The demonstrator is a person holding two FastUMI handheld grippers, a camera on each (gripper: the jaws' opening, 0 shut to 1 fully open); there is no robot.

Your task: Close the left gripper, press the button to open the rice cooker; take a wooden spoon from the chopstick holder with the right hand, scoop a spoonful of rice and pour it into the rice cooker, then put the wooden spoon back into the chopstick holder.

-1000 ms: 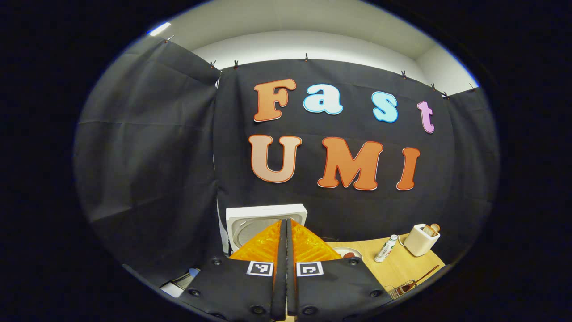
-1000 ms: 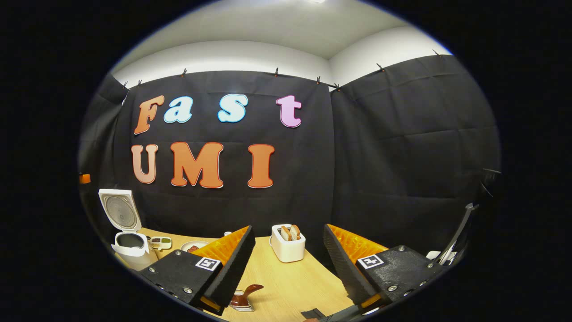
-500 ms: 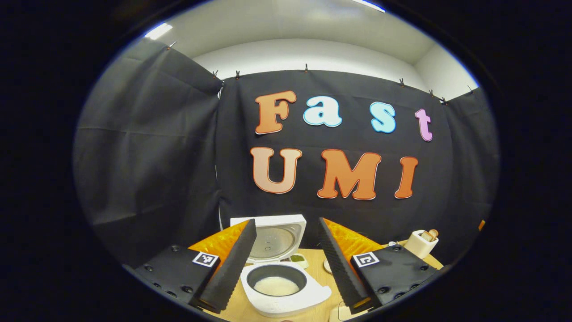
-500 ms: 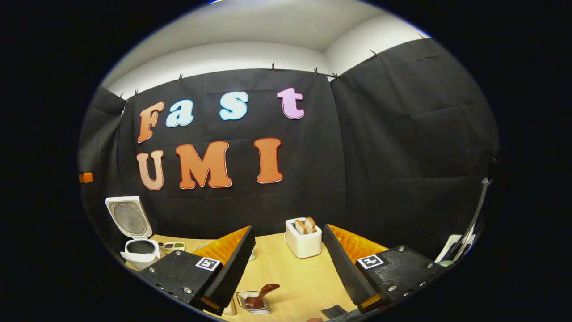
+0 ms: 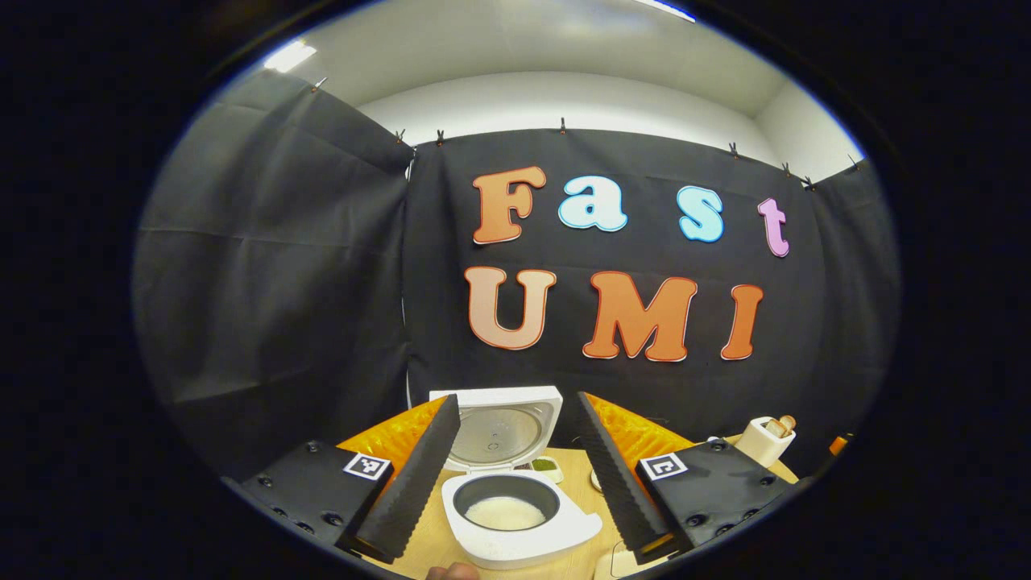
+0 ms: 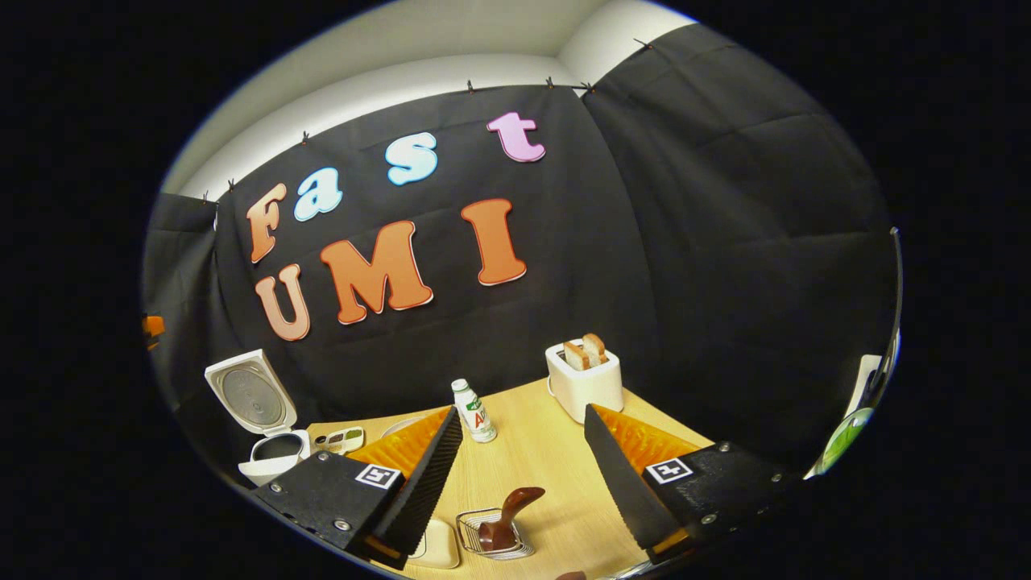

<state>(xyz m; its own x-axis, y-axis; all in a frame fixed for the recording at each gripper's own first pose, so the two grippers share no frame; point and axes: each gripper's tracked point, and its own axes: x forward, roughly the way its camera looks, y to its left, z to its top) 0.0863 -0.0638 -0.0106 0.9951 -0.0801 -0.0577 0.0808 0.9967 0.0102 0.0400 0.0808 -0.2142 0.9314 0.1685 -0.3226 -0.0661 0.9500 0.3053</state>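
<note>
In the left gripper view, the left gripper (image 5: 515, 475) has its two fingers spread apart, with nothing between them. One second ago these fingers were pressed together and hid most of the cooker; half a second ago they were already open, and since then the view has changed only a little. The rice cooker (image 5: 519, 524) stands on the wooden table (image 5: 427, 548) just in front of the gripper, seen through the gap of the fingers. Its lid (image 5: 501, 427) is raised upright behind the pot, and white rice (image 5: 506, 512) lies in the bottom of the dark inner pot.

In the right gripper view, the right gripper (image 6: 523, 475) is also open — the fingers stand well apart and hold nothing. Compared with the earlier pictures, this camera has tilted and now looks more down at the table, so more of its surface shows. The wooden spoon (image 6: 509, 515) stands in the wire chopstick holder (image 6: 493, 538), low between the two fingers and near them, its dark handle leaning to the right. It is not touched by either finger. A small white bottle (image 6: 475, 411) — hidden behind a finger one second ago — now shows beside the left finger, and a white toaster (image 6: 585, 379) with bread stands farther back. The open cooker appears here at the far left of the table.
</note>
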